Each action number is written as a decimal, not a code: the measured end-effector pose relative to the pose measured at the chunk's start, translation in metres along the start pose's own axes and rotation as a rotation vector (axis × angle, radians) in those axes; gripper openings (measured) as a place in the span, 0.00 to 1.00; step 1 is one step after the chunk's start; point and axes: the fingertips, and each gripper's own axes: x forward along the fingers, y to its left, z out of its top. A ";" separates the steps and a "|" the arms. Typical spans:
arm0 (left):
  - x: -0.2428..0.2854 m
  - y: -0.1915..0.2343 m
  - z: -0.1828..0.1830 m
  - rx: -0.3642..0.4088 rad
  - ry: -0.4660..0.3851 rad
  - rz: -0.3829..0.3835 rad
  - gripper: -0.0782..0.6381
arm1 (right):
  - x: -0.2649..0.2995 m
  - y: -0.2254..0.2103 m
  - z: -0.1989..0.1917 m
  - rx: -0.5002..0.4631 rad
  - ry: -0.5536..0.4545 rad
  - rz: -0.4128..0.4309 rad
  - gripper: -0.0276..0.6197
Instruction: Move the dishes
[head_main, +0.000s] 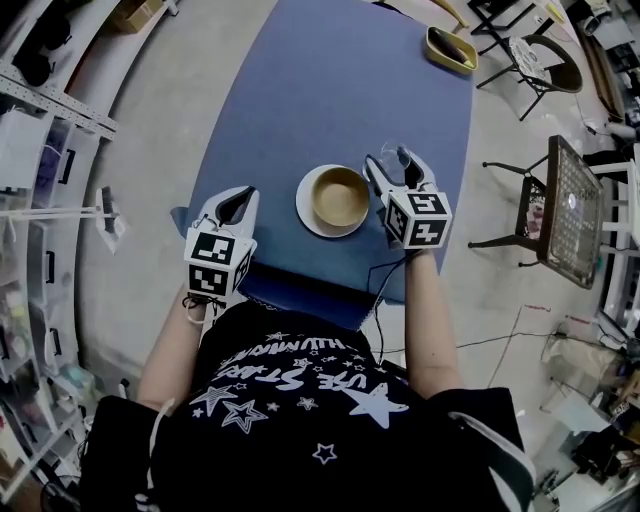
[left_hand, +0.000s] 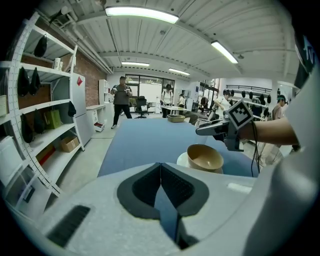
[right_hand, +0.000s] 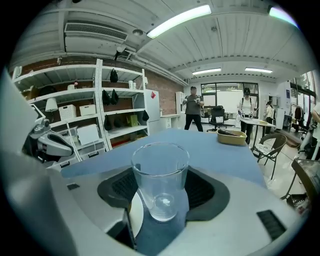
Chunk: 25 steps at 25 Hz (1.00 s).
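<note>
A tan bowl (head_main: 340, 196) sits on a white plate (head_main: 305, 207) at the near middle of the blue table (head_main: 330, 90). Just right of the bowl, my right gripper (head_main: 396, 166) is shut on a clear drinking glass (right_hand: 160, 175), which stands upright between the pads; the plate's rim (right_hand: 135, 216) shows below it. The glass (head_main: 388, 152) is only faintly visible in the head view. My left gripper (head_main: 237, 204) hovers at the table's near left edge, shut with nothing in it (left_hand: 160, 167), and the bowl (left_hand: 205, 156) lies ahead to its right.
A yellow tray (head_main: 450, 48) rests at the table's far right corner. Chairs (head_main: 540, 60) and a wire-topped side table (head_main: 565, 210) stand right of the table. Shelving (head_main: 40, 90) lines the left wall. People (left_hand: 122, 97) stand beyond the table's far end.
</note>
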 end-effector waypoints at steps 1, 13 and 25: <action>0.000 -0.001 -0.001 0.000 0.003 0.001 0.14 | 0.001 0.000 -0.001 0.002 0.001 -0.001 0.48; -0.010 -0.003 -0.007 -0.010 -0.005 -0.001 0.14 | 0.002 0.003 -0.004 0.019 -0.023 -0.048 0.48; -0.021 -0.003 -0.006 -0.006 -0.025 -0.021 0.14 | -0.022 0.016 -0.018 0.038 0.010 -0.070 0.52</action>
